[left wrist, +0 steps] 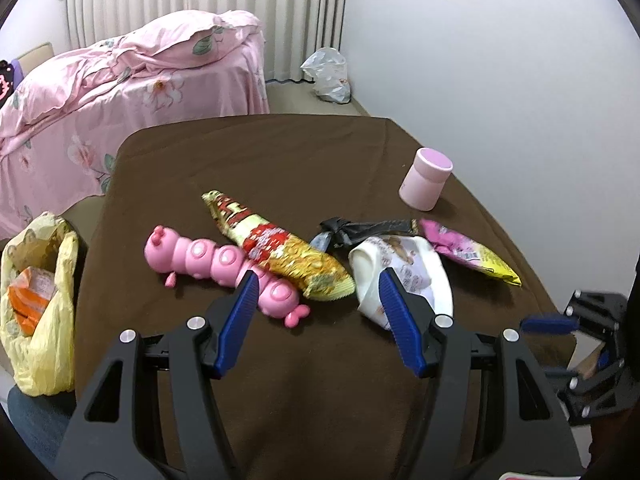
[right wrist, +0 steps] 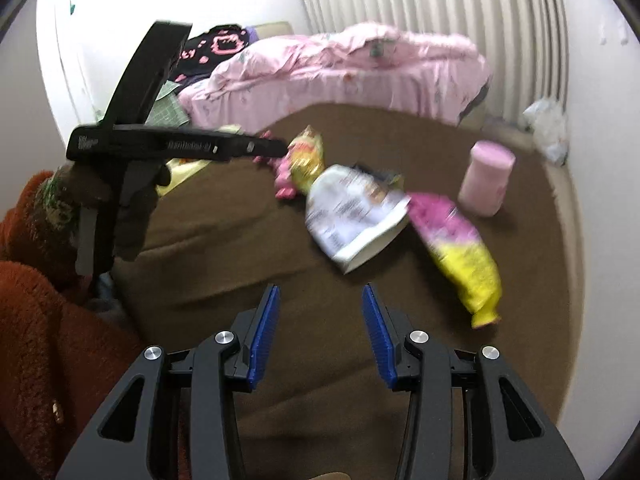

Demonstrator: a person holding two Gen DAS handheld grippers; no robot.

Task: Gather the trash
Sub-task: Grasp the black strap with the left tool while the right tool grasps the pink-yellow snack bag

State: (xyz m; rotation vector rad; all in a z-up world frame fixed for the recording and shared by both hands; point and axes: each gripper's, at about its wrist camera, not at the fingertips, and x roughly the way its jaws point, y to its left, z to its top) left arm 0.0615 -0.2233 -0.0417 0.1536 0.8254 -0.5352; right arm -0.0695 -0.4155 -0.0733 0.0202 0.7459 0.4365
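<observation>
At centre frame you have a plain brown cloth-covered table (left wrist: 280,152). On it lie a glossy pink plastic caterpillar toy (left wrist: 208,260), a red-and-gold printed snack bag (left wrist: 280,248), a white printed pouch (left wrist: 404,272) and a pink-and-yellow wrapper (left wrist: 468,252). Lower left, your yellow plastic bag (left wrist: 44,312) shows orange inside. Upper left, pink floral bedding (left wrist: 120,80).

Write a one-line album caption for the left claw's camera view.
Open left claw hovers over wrappers and a pink caterpillar toy on a brown blanket.

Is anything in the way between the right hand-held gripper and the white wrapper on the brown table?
Nothing visible is. The right hand-held gripper is open and empty, and only bare brown table lies between it and the white wrapper. The pink and yellow packet lies off to the wrapper's right.
</observation>
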